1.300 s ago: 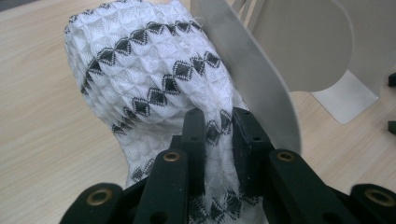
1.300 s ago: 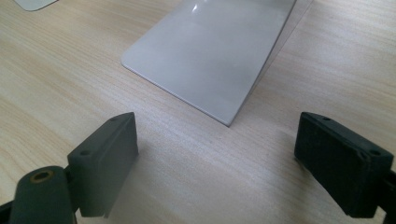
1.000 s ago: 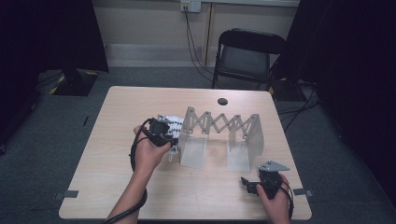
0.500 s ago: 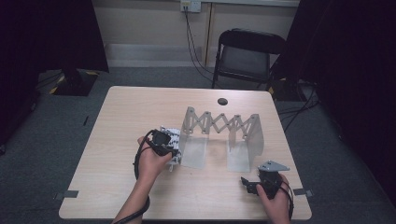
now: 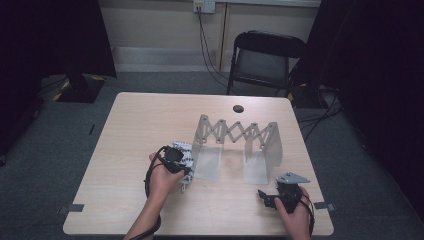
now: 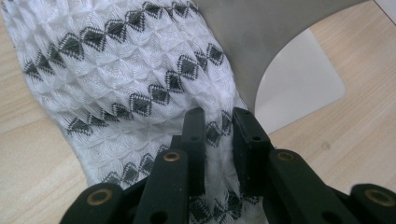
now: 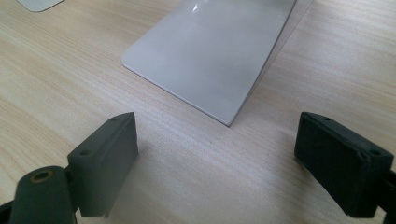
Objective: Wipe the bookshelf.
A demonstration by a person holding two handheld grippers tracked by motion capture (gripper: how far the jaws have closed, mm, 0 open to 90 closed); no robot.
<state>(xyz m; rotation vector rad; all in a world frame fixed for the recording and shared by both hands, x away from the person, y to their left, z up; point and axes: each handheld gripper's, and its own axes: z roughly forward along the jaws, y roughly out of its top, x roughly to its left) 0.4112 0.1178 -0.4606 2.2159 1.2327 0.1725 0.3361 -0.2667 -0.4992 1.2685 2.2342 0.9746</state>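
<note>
Left gripper [image 6: 219, 154] has its jaws pinched nearly together on a fold of the white cloth [image 6: 126, 79] with black diamonds — the rest spreads ahead of the jaws and off to their left, onto the wooden table [image 6: 355, 135]. Just beyond the jaws, right against the cloth, stands the grey rack [image 5: 239, 135]; the cloth seems to lean on its leg. Right gripper [image 7: 224, 163] sits low over bare wood, jaws spread wide with nothing between them — the rack's flat foot [image 7: 210, 51] lies just ahead.

Black folding chair [image 5: 267, 60] (behind table [image 5: 135, 120])
</note>
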